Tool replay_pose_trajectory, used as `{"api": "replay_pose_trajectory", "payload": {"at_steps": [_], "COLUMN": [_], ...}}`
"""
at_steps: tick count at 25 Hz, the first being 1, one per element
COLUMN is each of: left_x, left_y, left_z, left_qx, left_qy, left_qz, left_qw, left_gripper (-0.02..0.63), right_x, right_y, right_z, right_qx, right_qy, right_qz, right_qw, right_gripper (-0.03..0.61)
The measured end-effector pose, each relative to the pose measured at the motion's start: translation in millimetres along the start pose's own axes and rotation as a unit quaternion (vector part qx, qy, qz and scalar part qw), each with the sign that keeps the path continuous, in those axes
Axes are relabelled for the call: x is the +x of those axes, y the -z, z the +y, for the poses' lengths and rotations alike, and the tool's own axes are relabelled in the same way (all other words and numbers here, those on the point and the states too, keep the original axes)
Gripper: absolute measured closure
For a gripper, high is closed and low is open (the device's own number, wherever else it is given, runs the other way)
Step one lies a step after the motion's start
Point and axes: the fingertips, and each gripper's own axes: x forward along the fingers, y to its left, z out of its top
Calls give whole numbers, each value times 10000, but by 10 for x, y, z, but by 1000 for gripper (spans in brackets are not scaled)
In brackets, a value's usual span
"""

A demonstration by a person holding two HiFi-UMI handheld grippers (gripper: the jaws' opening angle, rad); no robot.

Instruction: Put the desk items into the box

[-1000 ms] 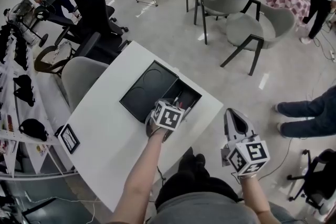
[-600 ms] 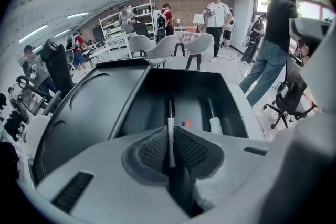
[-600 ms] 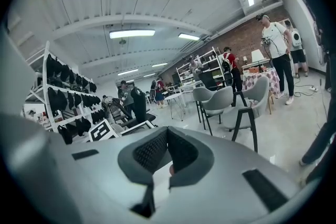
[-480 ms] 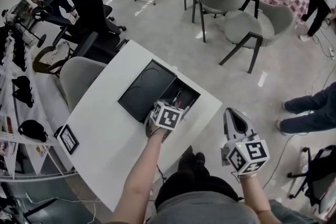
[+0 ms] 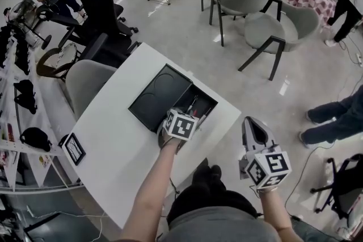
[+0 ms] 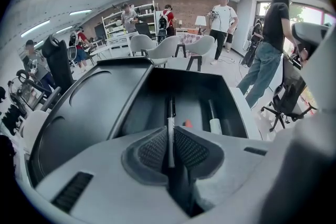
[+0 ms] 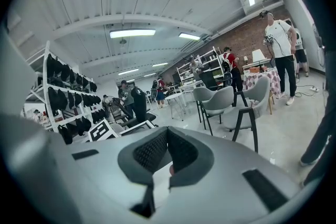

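Note:
An open black box (image 5: pixel 199 103) lies on the white table (image 5: pixel 119 150), its lid (image 5: pixel 160 96) folded out to the left. My left gripper (image 6: pixel 169 132) hovers at the box's near edge, shut on a thin silver and black pen (image 6: pixel 170 107) that points into the compartment. In the head view its marker cube (image 5: pixel 181 124) hides the jaws. Inside the box lie a white stick (image 6: pixel 215 124), a dark rod (image 6: pixel 211 108) and a small red thing (image 6: pixel 187 124). My right gripper (image 5: pixel 253 128) hangs off the table's right side, shut with nothing in it (image 7: pixel 167 136).
A small black-framed card (image 5: pixel 74 148) sits at the table's left edge. A grey chair (image 5: pixel 85 82) stands against the table's far left side, with more chairs (image 5: pixel 266 25) and people (image 5: pixel 332 122) on the floor beyond. Shelves (image 5: pixel 20 93) line the left wall.
Both grippers keep their places and the pen stays in the left jaws. Only the head camera sways slightly.

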Motion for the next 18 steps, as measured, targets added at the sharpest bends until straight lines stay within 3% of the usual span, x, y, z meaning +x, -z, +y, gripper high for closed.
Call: {"api": "replay_pose_trajectory", "payload": {"at_steps": [13,18], "left_x": [-133,-317], "left_y": [-174,-321], "left_z": [-12,-60], "left_qx": [-113,94], "left_qy": [-15,-150], "left_qz": [-422,-702], "left_qw": [9990,9974], "left_gripper": [545,545], "right_x": [-6,-29], "right_y": [-8,-23], "right_z": [15,15], "right_qx": [-8,-21], "right_qy": [-69,-116], "right_qz": [-35,-63], "right_qw": [10000,9999], "right_gripper": [575,575]}}
